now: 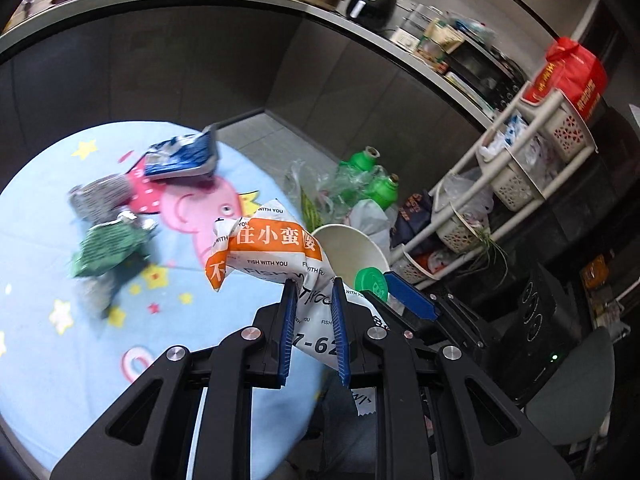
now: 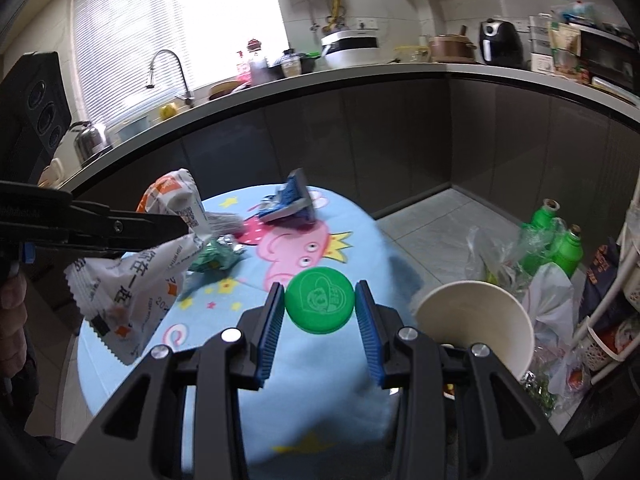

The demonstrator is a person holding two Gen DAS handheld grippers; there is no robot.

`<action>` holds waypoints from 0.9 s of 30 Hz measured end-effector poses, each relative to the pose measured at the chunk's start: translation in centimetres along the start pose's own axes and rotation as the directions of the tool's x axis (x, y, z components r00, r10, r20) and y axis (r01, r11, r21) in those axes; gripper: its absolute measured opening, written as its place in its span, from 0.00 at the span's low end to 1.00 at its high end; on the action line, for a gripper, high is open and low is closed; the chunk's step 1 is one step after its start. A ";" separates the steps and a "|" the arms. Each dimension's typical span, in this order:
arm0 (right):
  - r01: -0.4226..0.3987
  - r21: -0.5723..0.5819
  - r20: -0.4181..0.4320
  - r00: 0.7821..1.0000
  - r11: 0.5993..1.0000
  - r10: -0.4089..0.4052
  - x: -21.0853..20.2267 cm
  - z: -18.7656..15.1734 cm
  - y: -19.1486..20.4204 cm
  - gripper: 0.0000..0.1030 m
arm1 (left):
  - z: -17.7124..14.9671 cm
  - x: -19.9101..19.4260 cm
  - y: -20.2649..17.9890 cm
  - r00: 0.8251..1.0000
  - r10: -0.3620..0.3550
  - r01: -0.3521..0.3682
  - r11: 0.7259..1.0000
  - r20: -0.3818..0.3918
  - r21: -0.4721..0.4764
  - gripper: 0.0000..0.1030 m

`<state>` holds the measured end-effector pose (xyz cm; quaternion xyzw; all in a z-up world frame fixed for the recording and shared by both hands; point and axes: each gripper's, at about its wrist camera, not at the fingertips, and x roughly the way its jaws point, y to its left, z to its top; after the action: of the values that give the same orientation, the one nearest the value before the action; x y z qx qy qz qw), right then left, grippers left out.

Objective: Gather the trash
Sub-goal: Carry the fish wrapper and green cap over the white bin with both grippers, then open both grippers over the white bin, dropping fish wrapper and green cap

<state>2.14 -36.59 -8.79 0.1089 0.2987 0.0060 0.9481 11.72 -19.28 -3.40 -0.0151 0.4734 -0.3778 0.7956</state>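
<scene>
My left gripper (image 1: 314,294) is shut on a crumpled white and orange wrapper (image 1: 272,254) and holds it above the blue cartoon tablecloth (image 1: 48,208). The wrapper also shows at the left of the right wrist view (image 2: 132,280). My right gripper (image 2: 320,300) is shut on a green bottle cap (image 2: 319,305), also visible in the left wrist view (image 1: 370,282). A white paper cup (image 2: 480,320) sits just right of the right gripper, mouth facing the camera. A green wrapper (image 1: 108,250), a grey wrapper (image 1: 100,196) and a blue packet (image 1: 182,156) lie on the table.
Green bottles in a clear bag (image 2: 552,240) stand on the floor right of the table. A white basket rack (image 1: 516,172) stands by the dark cabinets. The counter (image 2: 360,76) curves behind, crowded with appliances.
</scene>
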 end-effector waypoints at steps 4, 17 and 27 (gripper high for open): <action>0.060 0.042 0.001 0.998 0.997 -0.060 -0.4 -0.6 -2.9 0.36 | 1.2 2.5 -2.1 0.999 -0.042 0.043 0.998 -0.029 0.043 0.16; 0.232 0.160 -0.088 0.971 0.959 -0.220 1.8 -4.7 -12.8 0.36 | 4.4 13.8 -7.4 0.969 -0.156 0.175 0.981 -0.192 0.088 0.16; 0.259 0.156 -0.184 0.956 0.953 -0.229 6.8 -7.5 -16.5 0.36 | 5.1 23.0 -8.3 0.938 -0.140 0.181 0.978 -0.317 0.103 0.16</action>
<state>2.59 -50.65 -22.08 0.1548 0.3863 -0.1295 0.9000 16.86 -41.11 -14.48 0.0573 0.5629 -0.4694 0.6778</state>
